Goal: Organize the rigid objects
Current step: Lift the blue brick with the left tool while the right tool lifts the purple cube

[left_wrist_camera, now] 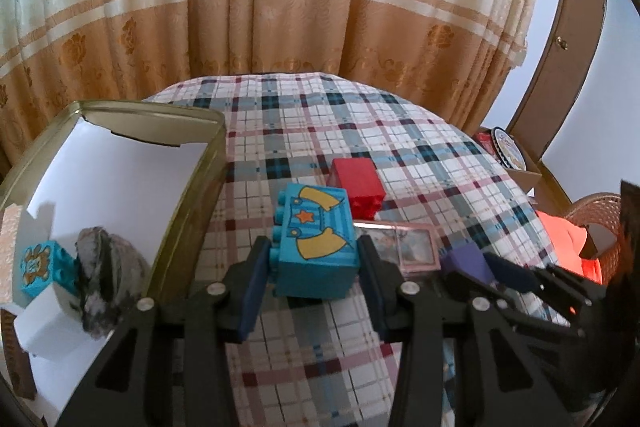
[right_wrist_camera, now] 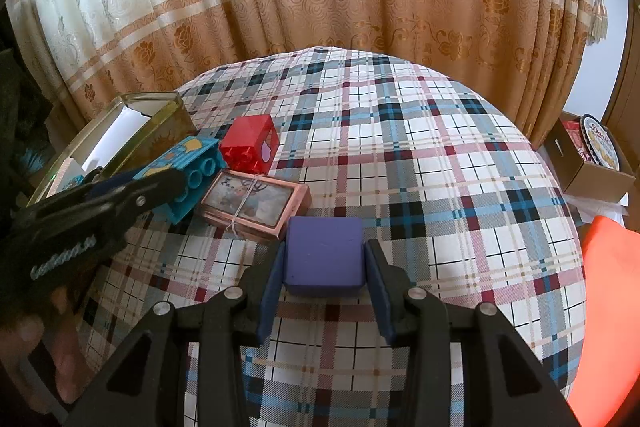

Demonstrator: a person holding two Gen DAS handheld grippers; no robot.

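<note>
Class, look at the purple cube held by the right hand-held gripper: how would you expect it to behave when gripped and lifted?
The purple cube looks solid with flat faces, so it probably stays stiff between the right hand-held gripper pads. Its flat sides suggest it won't roll once set down. Its matte surface seems unlikely to slip.

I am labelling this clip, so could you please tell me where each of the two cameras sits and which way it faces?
Left wrist: on the left gripper, angled down over the plaid table toward the curtain; its fingers clamp the teal brick, with the tin box at its left.
Right wrist: on the right gripper, facing likewise; its fingers clamp the purple block, and a hand shows at lower left.
Shared: the red brick, pink case, and both grippers.
</note>
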